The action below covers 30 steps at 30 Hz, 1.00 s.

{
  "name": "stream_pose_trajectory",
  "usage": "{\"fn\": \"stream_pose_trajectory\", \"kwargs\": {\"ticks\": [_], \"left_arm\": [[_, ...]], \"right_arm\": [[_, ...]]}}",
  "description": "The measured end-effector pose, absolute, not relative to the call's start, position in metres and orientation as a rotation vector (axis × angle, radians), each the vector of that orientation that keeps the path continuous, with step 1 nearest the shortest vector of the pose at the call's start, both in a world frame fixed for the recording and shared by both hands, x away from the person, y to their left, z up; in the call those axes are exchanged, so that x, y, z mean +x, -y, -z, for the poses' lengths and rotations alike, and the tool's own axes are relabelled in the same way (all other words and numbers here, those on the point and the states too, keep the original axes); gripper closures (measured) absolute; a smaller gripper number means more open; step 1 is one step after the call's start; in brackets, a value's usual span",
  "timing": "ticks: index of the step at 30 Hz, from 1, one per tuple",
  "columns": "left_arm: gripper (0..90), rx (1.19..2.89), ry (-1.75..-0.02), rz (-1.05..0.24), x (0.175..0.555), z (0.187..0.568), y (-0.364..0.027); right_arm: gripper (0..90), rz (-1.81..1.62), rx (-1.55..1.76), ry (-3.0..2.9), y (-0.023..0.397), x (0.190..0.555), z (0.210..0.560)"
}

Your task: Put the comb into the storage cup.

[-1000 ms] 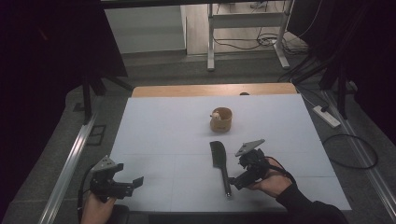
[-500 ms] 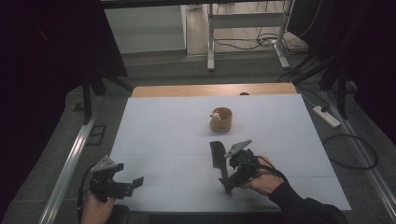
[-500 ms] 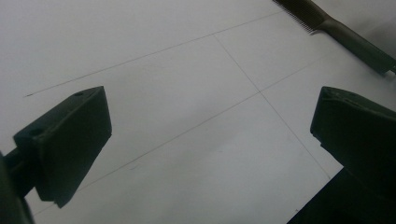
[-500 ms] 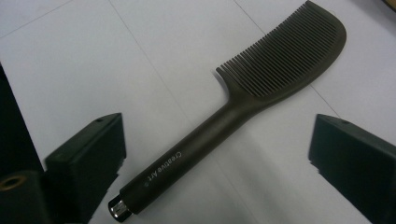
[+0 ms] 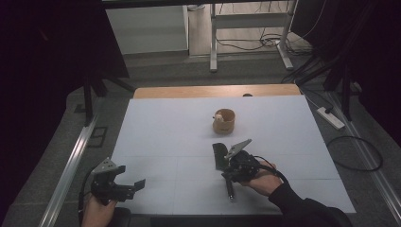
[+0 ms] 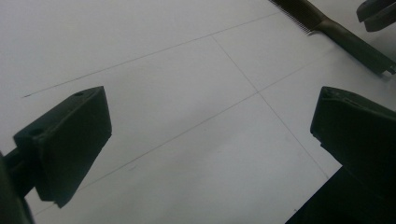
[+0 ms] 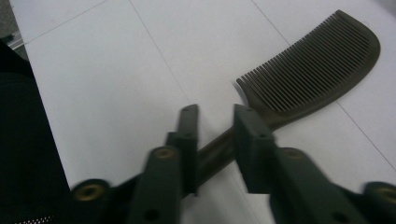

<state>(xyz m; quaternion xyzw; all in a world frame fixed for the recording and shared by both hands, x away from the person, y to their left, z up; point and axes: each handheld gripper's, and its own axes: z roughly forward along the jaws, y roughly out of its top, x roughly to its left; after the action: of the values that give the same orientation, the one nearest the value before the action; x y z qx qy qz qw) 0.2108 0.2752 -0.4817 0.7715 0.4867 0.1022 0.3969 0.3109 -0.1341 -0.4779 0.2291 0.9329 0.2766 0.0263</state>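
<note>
A dark comb with a long handle lies on the white table, right of centre near the front. My right gripper reaches over its handle from the right. In the right gripper view the jaws of the right gripper have just been closing and now press on the handle from both sides, with the toothed head of the comb lying ahead. My left gripper rests low at the front left, open with nothing between its jaws. The comb appears at the top right of that view.
A small wooden cup with something pale inside stands behind the comb at mid table. A wooden strip borders the table's far edge. A metal rail runs along the left side, and a power strip lies on the floor at the right.
My right gripper slid left over the comb's handle and its jaws closed on it. The left gripper stayed where it was.
</note>
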Motion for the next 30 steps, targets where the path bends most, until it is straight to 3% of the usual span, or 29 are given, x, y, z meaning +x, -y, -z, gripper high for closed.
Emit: {"fn": "stream_pose_trajectory", "kwargs": {"ticks": [1, 30], "left_arm": [[0.0, 1.953, -1.231, -0.258, 0.211, 0.482, -0.275], [0.0, 1.948, -1.23, -0.251, 0.211, 0.482, -0.276]], "right_arm": [[90.0, -0.866, 0.687, -2.896, 0.133, 0.311, 0.478], [90.0, -0.742, 0.56, -2.987, 0.118, 0.3, 0.505]]}}
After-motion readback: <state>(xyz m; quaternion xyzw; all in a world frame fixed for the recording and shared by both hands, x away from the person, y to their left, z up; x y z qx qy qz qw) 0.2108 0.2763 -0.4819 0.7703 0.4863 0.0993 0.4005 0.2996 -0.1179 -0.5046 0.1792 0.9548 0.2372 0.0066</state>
